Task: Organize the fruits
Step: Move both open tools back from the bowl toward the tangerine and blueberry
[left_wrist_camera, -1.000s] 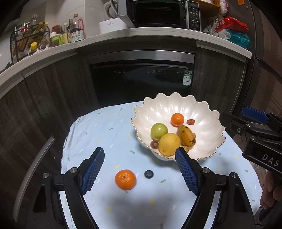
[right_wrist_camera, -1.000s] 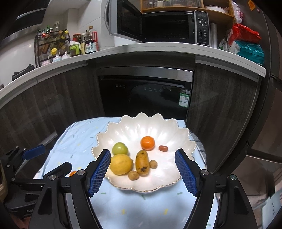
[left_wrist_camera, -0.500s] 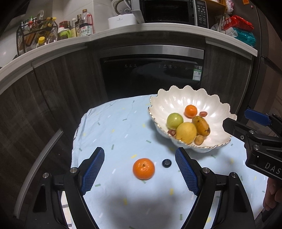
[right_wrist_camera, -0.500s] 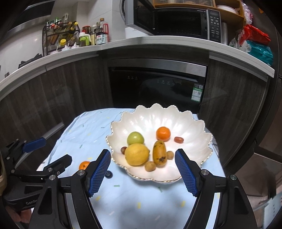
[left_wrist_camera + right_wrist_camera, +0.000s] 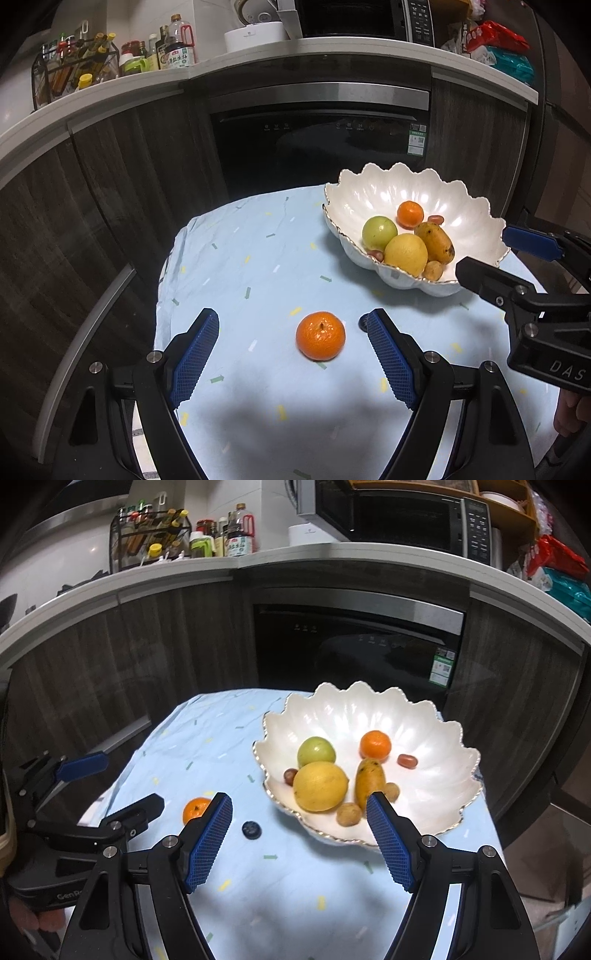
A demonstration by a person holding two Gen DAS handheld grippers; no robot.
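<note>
- Blue ribbed pads line the left gripper [image 5: 291, 334], whose jaws stand wide apart and empty, one on each side of the loose tangerine [image 5: 320, 340], apparently lined up so that closing would catch it across its middle
- The tangerine sits on the pale blue tablecloth [image 5: 236, 266], touching neither pad; a small dark fruit [image 5: 251, 829] lies just beside it
- The right gripper [image 5: 299, 814] is also spread open, holding nothing, and hangs in front of the bowl
- The white scalloped bowl [image 5: 436, 734] already holds the gathered fruit: a lemon [image 5: 320, 786], a green apple [image 5: 316, 752] and another tangerine, so the two loose pieces likely belong there
</note>
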